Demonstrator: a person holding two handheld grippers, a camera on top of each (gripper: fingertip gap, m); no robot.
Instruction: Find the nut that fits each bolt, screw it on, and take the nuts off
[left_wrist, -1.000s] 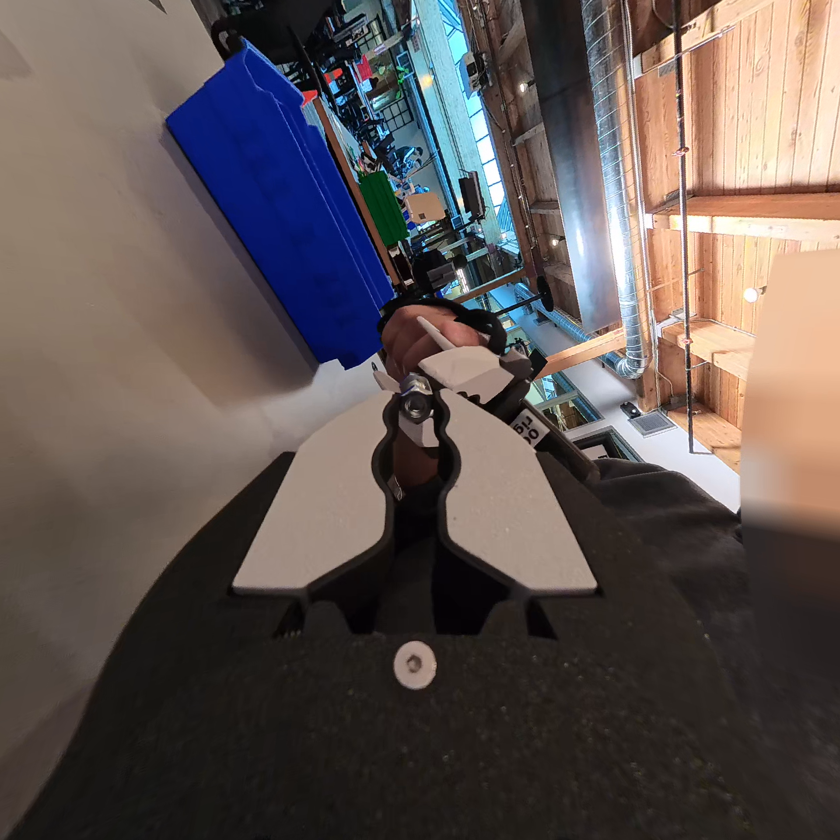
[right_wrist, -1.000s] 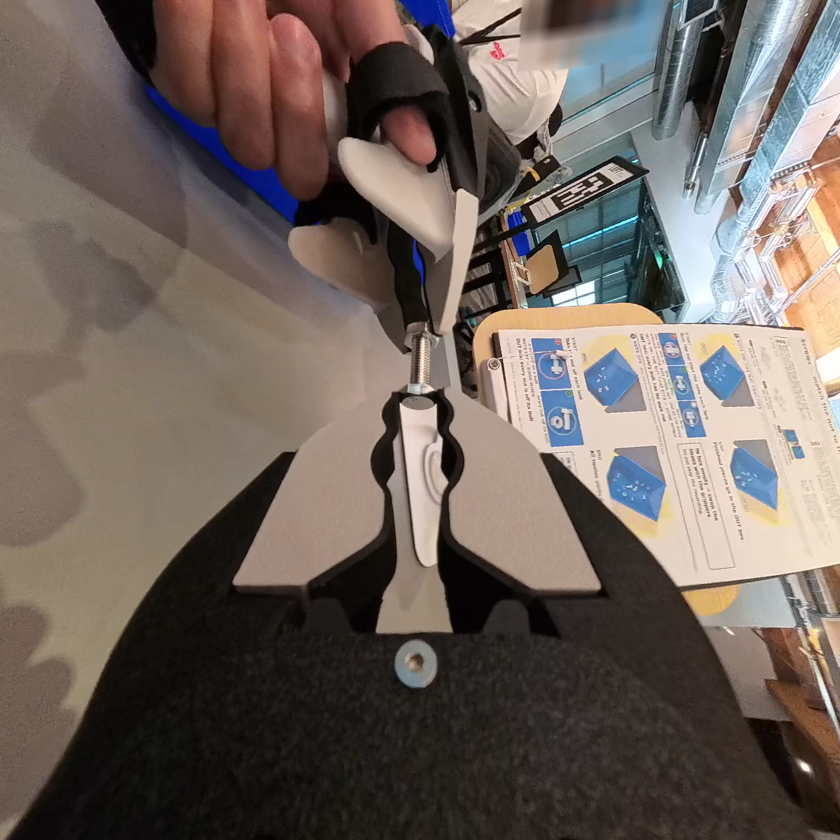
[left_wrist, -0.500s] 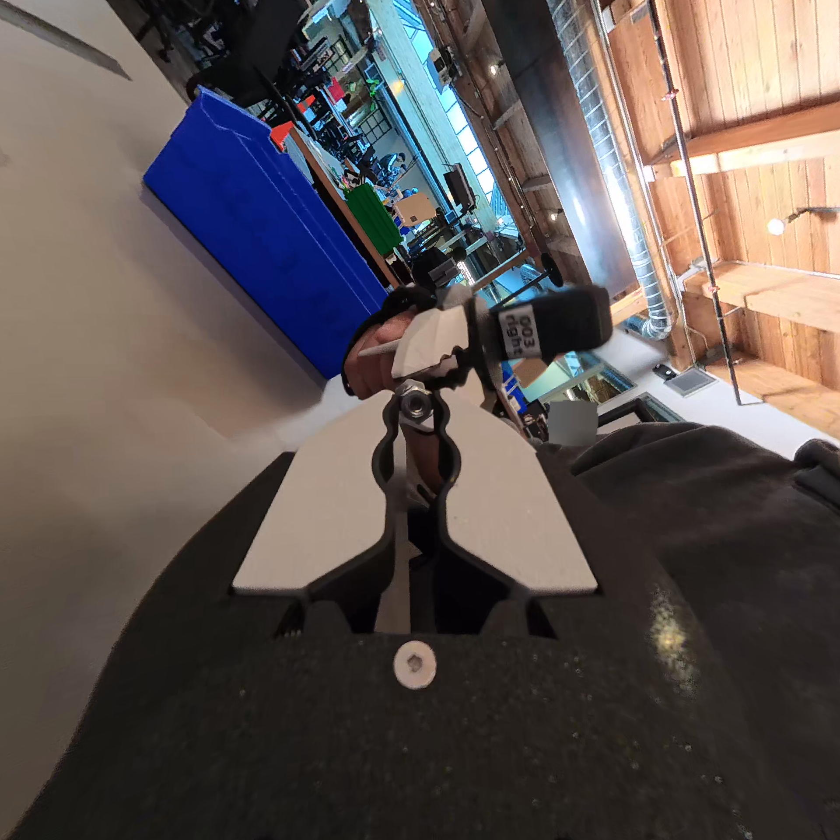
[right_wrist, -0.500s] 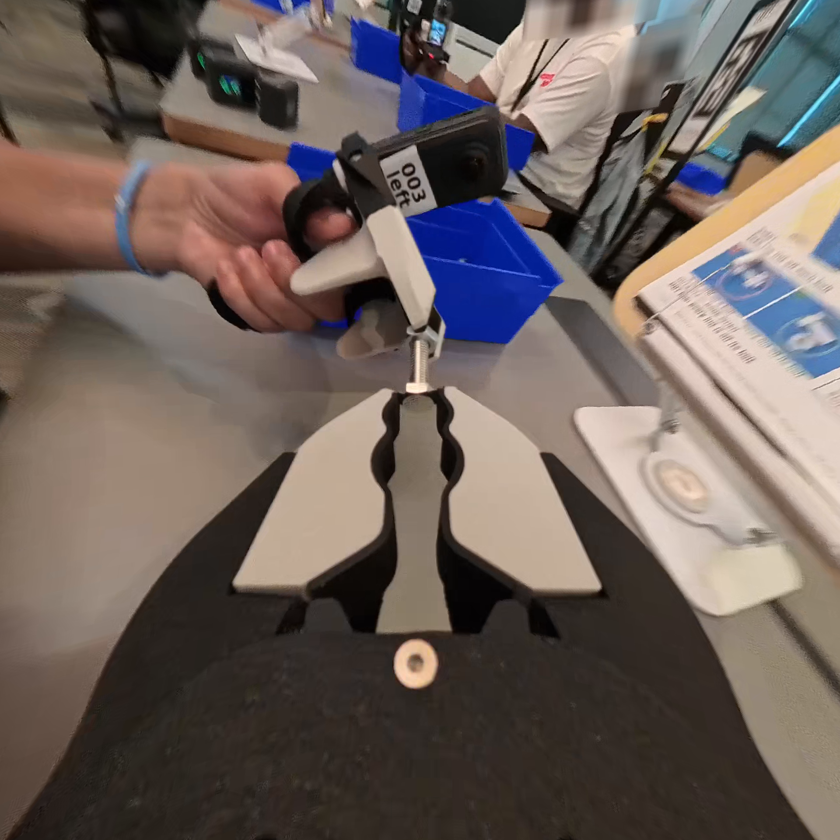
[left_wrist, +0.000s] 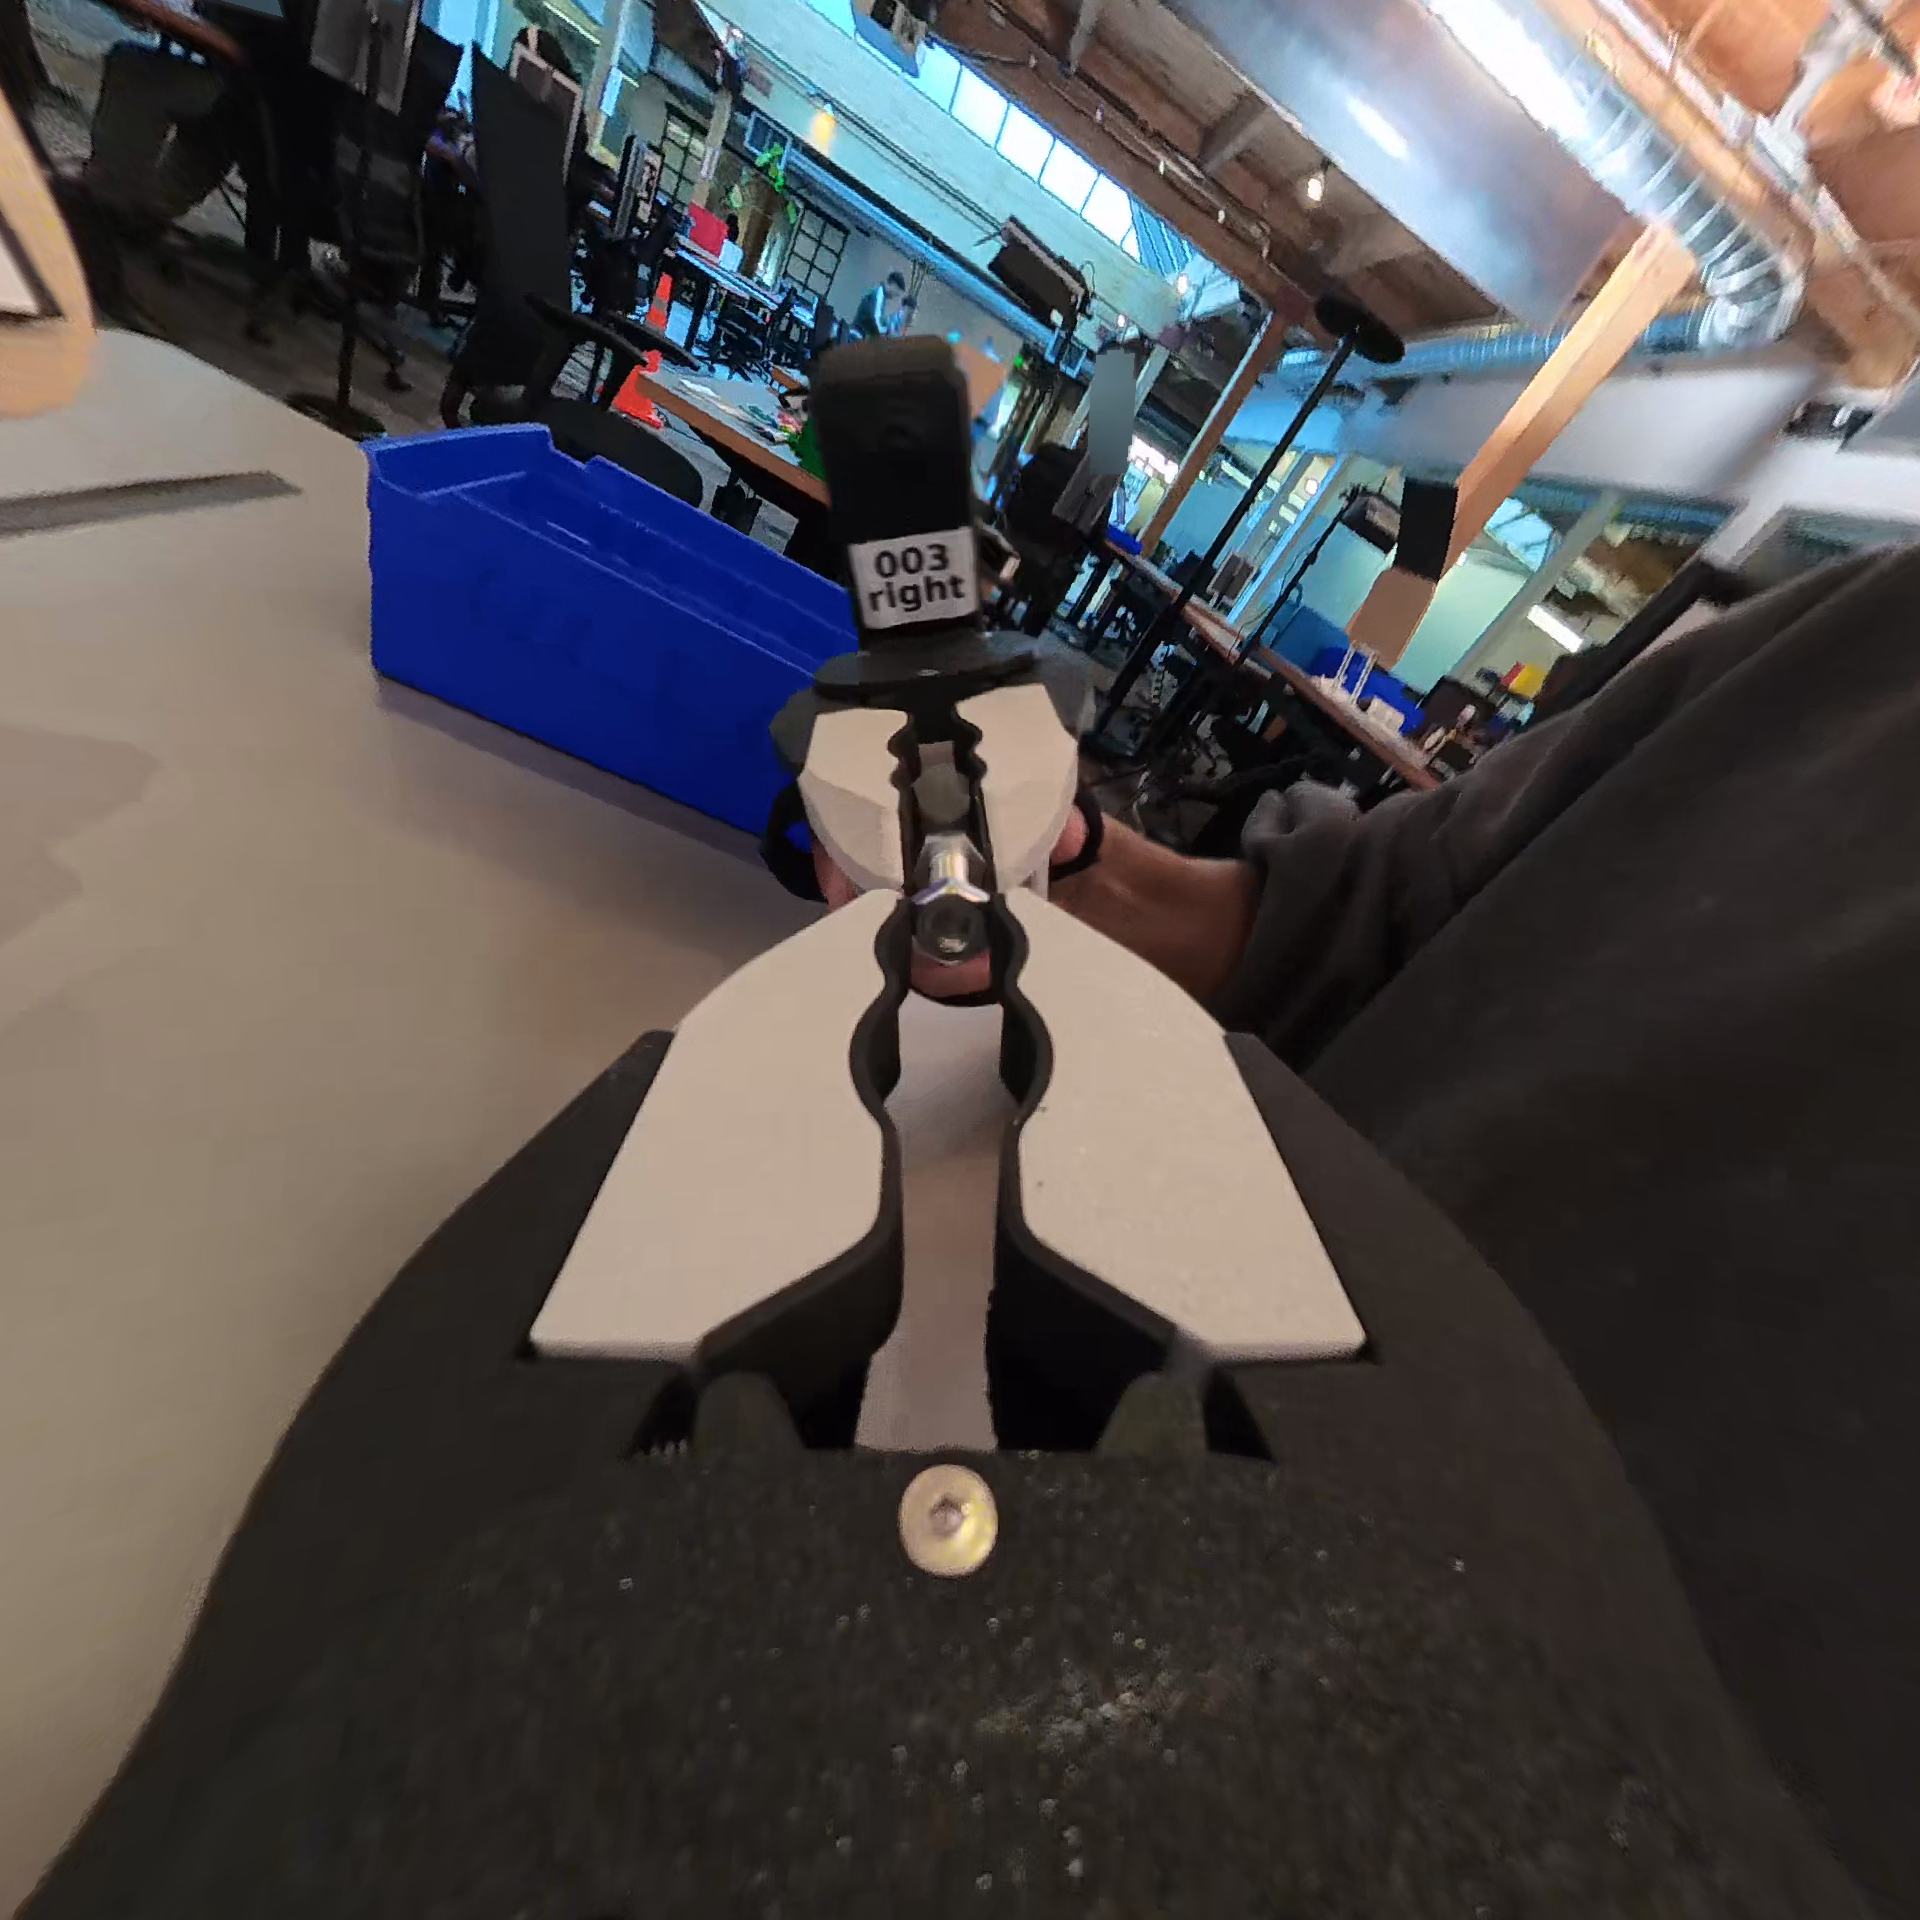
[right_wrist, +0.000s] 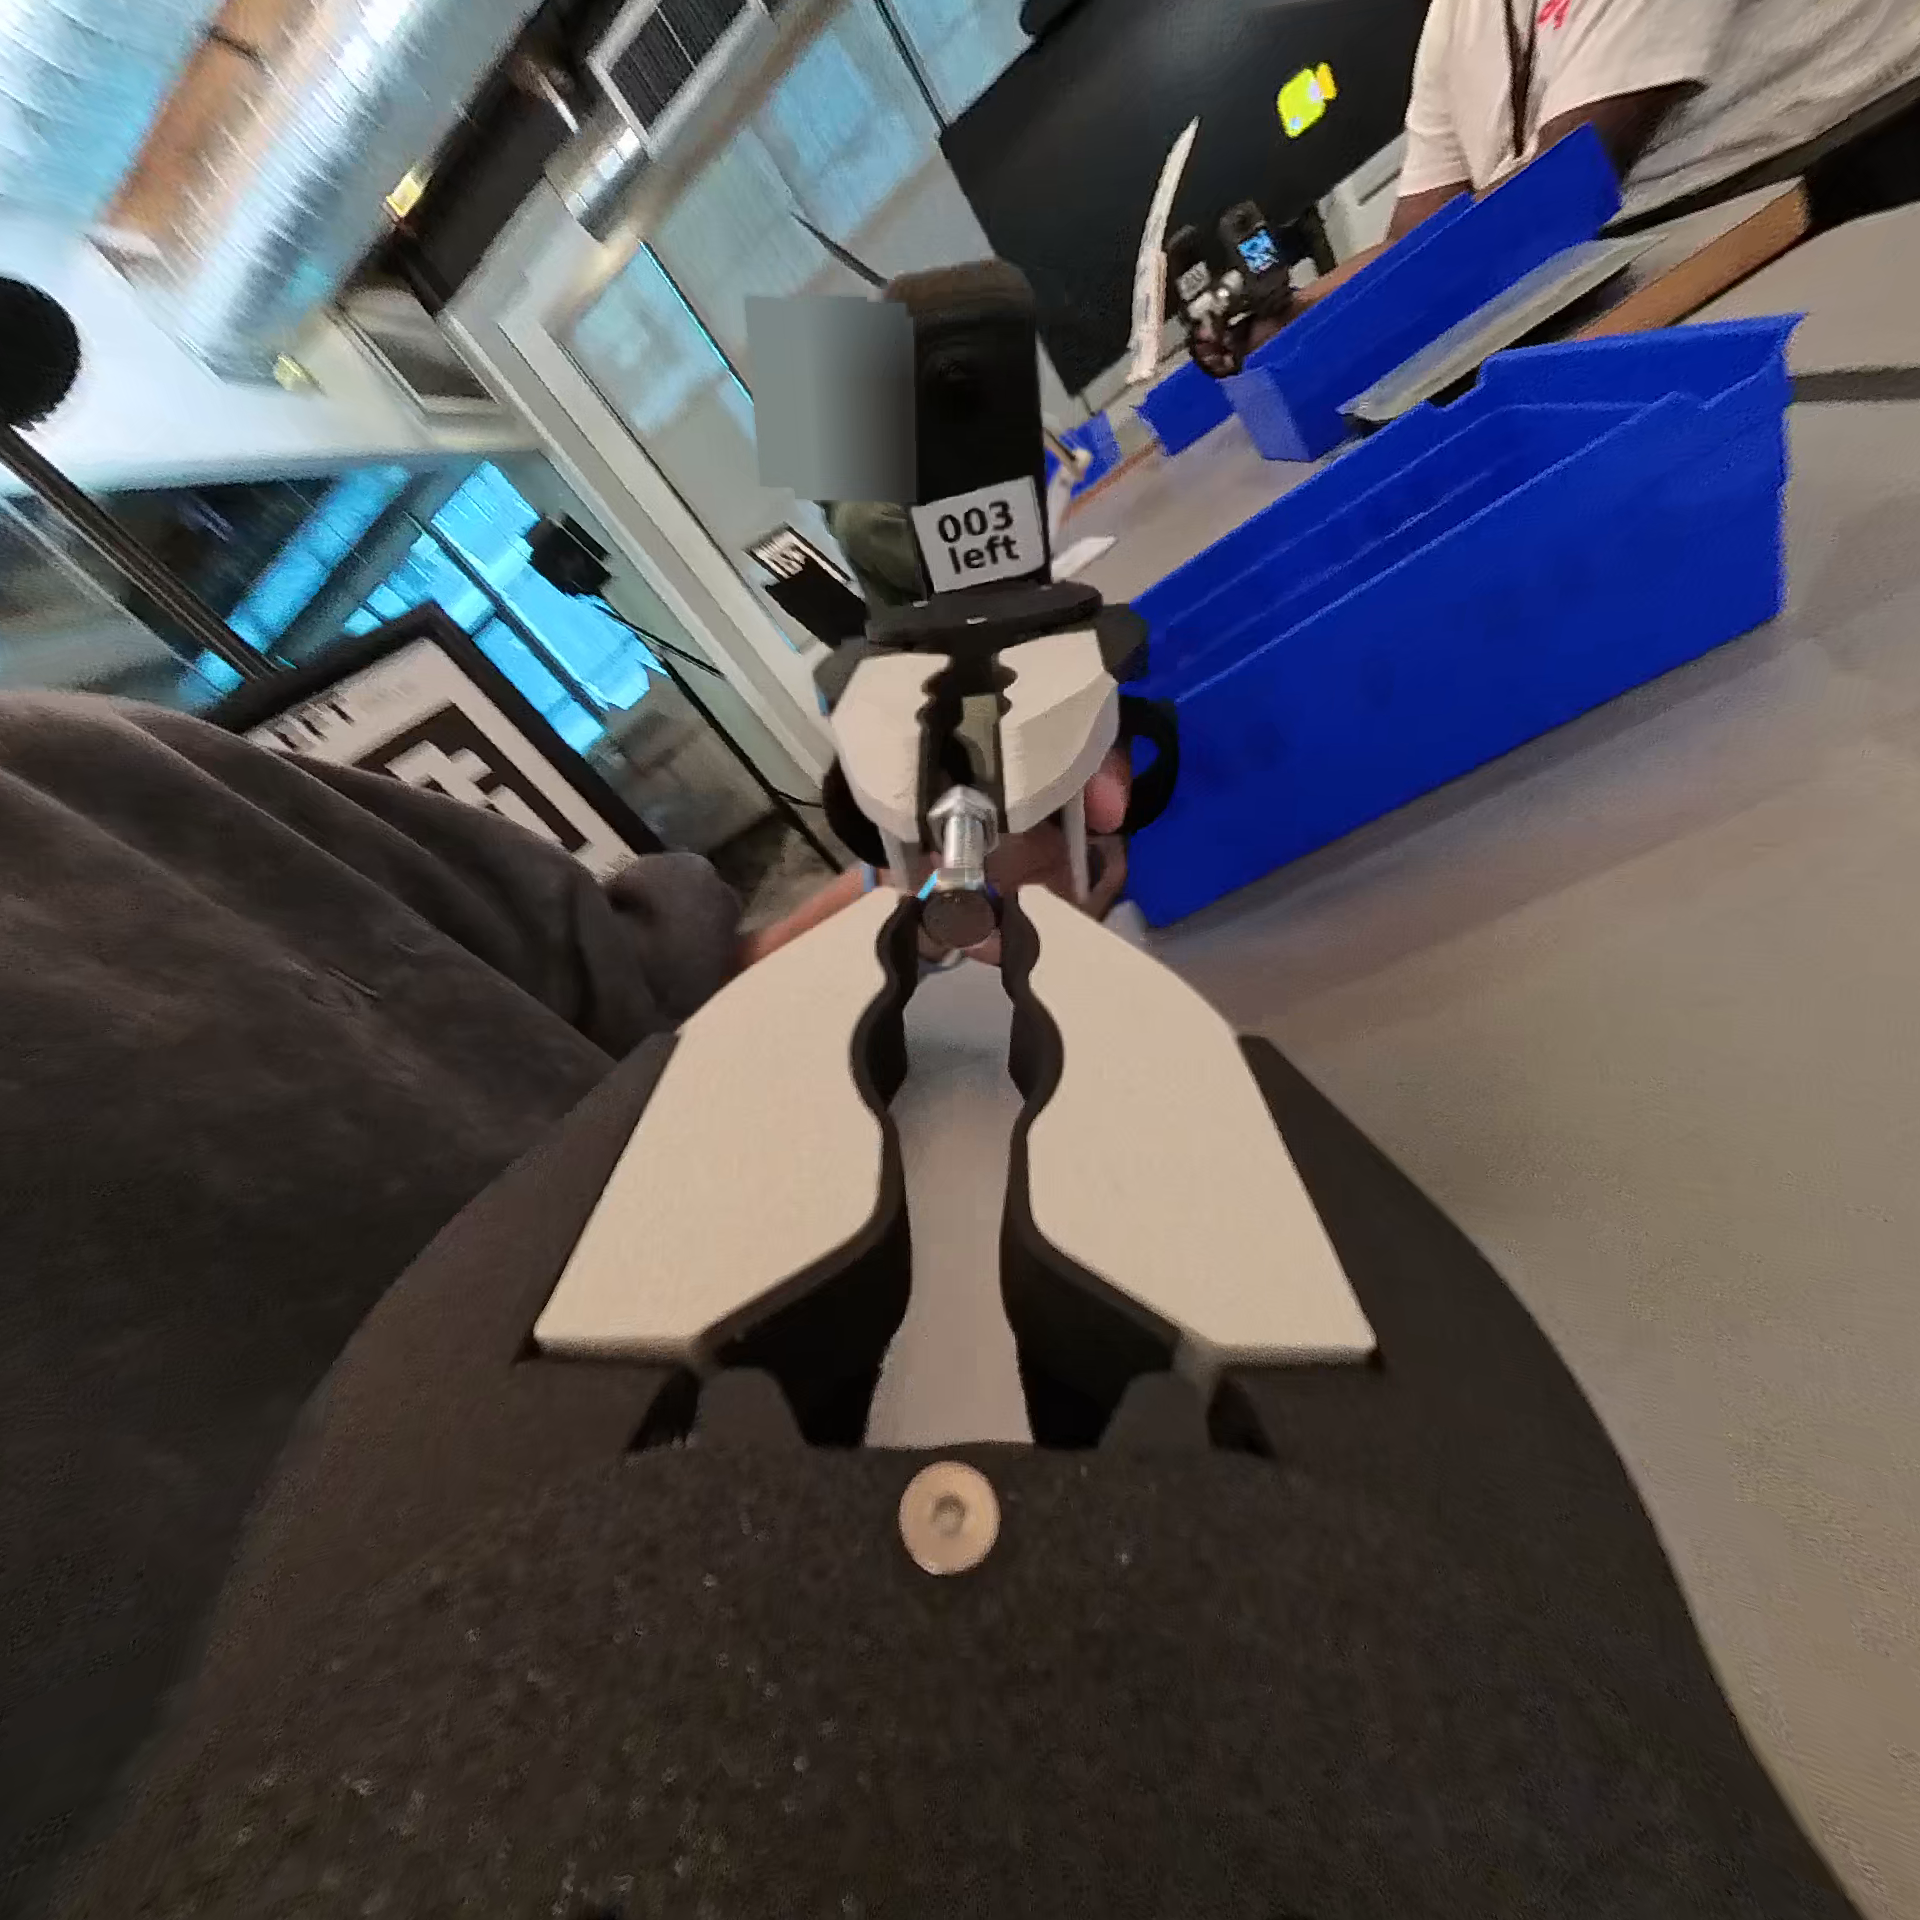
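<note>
Bare grey bench (left_wrist: 260, 987) beside blue plastic bin (left_wrist: 582, 613). Left tool (left_wrist: 948, 940) pinching silver bolt's head (left_wrist: 948, 933); right tool (right_wrist: 961, 920) clamped on dark nut (right_wrist: 958, 921) at shank end, tip to tip above bench.

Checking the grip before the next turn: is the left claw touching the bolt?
Touching. The left wrist view shows the left claw shut on the bolt, with both tips pressed against its head and no gap.

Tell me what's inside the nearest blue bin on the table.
Only bare blue inner walls show inside the blue bin. Its floor is hidden behind the near wall in both views, so whatever lies at the bottom cannot be seen.
</note>
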